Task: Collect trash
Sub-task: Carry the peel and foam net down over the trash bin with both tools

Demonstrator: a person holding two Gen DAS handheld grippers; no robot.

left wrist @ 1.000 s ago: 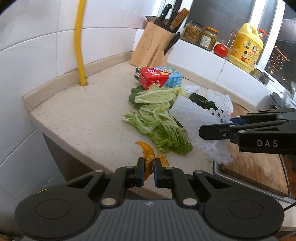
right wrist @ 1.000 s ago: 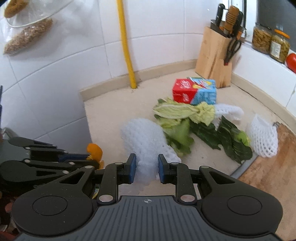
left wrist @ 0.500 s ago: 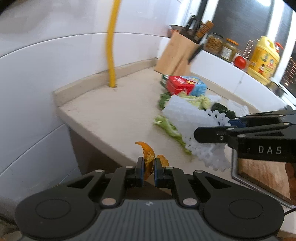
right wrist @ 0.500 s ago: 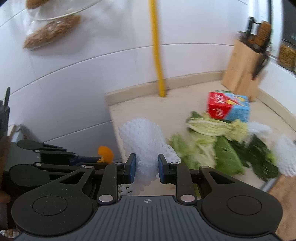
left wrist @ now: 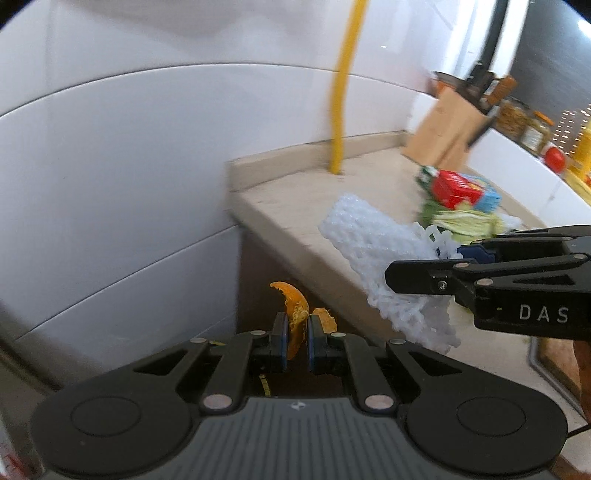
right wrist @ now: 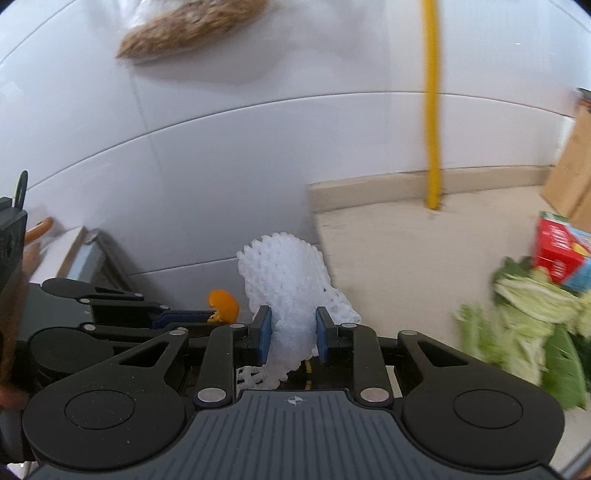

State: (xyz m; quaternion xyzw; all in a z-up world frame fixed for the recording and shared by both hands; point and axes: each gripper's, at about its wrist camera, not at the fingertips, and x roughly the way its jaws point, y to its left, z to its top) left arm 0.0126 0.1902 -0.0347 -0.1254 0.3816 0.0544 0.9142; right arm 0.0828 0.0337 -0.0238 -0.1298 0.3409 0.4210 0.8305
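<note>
My left gripper (left wrist: 295,332) is shut on a piece of orange peel (left wrist: 293,308), held out past the left end of the counter (left wrist: 295,206). In the right wrist view the same peel (right wrist: 223,304) pokes out of the left gripper (right wrist: 210,318) at lower left. My right gripper (right wrist: 292,328) is shut on a white foam fruit net (right wrist: 284,273), which stands up between the blue pads (right wrist: 264,330). From the left wrist view the net (left wrist: 373,243) hangs from the right gripper (left wrist: 439,271) over the counter's edge.
Cabbage leaves (right wrist: 532,317) and a red and blue carton (right wrist: 561,254) lie on the counter at right. A yellow pipe (right wrist: 430,110) runs up the white tiled wall. A wooden knife block (left wrist: 454,129) stands at the back. A bag of grain (right wrist: 192,26) hangs high on the wall.
Both grippers have swung to the left, off the counter towards the tiled wall, each keeping its hold. The leaves and carton have slid to the right edge of both views.
</note>
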